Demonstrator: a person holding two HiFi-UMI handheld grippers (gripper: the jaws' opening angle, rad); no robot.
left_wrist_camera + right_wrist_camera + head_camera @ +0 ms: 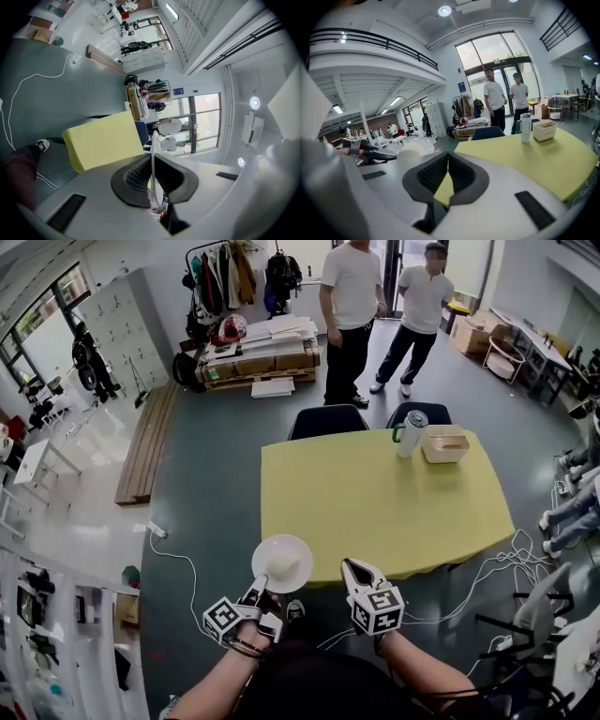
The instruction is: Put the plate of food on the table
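A white plate [282, 562] hangs just off the near left corner of the yellow table [375, 493]. My left gripper [260, 589] is shut on the plate's near rim. In the left gripper view the plate [153, 140] shows edge-on, pinched between the two black pads of that gripper [151, 158], with the table [105, 139] ahead. Whether food lies on the plate I cannot tell. My right gripper [350, 564] is at the table's near edge, to the right of the plate. It [447, 153] is shut with nothing in it. The plate [411, 151] shows to its left.
A white tumbler [410, 432] and a beige box [445, 442] stand at the table's far right. Two dark chairs [327, 420] [419, 412] are at its far side, and two people [352, 296] stand beyond. White cables [178, 563] run over the floor on both sides.
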